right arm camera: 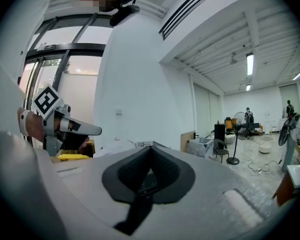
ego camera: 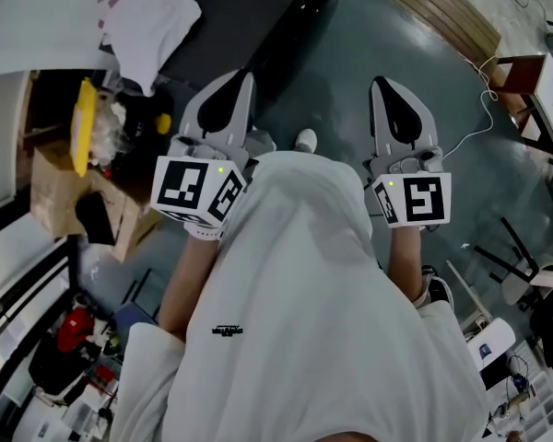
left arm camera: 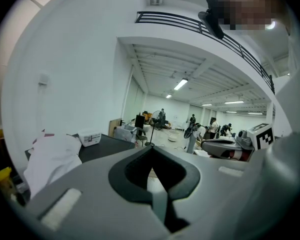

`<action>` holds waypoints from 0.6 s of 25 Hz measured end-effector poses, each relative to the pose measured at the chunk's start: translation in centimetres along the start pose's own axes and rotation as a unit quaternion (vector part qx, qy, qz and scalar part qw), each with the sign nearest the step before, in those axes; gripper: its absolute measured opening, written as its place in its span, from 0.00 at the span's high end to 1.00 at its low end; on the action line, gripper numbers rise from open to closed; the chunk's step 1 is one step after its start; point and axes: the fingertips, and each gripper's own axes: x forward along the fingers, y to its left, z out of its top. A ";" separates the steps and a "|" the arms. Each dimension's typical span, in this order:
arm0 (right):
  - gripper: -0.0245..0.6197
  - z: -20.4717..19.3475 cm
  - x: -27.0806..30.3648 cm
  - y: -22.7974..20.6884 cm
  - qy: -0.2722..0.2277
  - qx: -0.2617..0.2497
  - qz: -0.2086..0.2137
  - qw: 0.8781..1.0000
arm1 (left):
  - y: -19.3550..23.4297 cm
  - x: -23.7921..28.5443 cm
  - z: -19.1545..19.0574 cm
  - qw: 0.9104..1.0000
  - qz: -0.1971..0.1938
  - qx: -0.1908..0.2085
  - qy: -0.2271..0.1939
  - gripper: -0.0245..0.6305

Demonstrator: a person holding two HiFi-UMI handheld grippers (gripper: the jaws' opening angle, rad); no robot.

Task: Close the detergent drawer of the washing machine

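Note:
No washing machine or detergent drawer shows in any view. In the head view I hold both grippers up in front of a white-shirted torso, over a grey floor. My left gripper [ego camera: 246,75] points away from me, its jaws pressed together with nothing between them. My right gripper [ego camera: 379,82] is level with it to the right, also shut and empty. The left gripper view shows the left gripper [left arm camera: 151,147] closed tip against an open hall, with the right gripper [left arm camera: 225,145] beside it. In the right gripper view the right gripper [right arm camera: 151,147] jaws meet, and the left gripper [right arm camera: 87,129] is at far left.
A dark table [ego camera: 249,26] with white cloth [ego camera: 152,17] stands ahead on the left. Below it are a cardboard box [ego camera: 60,191] and a yellow object [ego camera: 85,122]. Wooden furniture [ego camera: 525,90] and a floor cable [ego camera: 479,127] lie right. A fan [right arm camera: 235,134] and distant people fill the hall.

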 end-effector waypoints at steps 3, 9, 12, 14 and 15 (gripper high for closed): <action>0.97 0.1 0.0 0.3 -0.002 -0.002 -0.002 1.000 | 0.4 -0.3 0.0 1.000 0.002 0.000 -0.002 0.94; 0.97 0.2 0.0 1.4 -0.002 -0.008 0.009 1.000 | 1.0 -1.0 -0.1 1.000 0.009 -0.005 -0.004 0.94; 0.97 0.2 0.1 1.6 -0.001 -0.004 0.009 1.000 | 1.2 -1.2 -0.3 1.000 0.010 -0.008 -0.004 0.94; 0.97 0.1 0.2 1.6 0.001 -0.002 0.009 1.000 | 1.3 -1.3 -0.4 1.000 0.012 -0.009 -0.004 0.94; 0.97 0.0 0.2 1.6 0.002 -0.001 0.009 1.000 | 1.4 -1.3 -0.4 1.000 0.012 -0.009 -0.004 0.94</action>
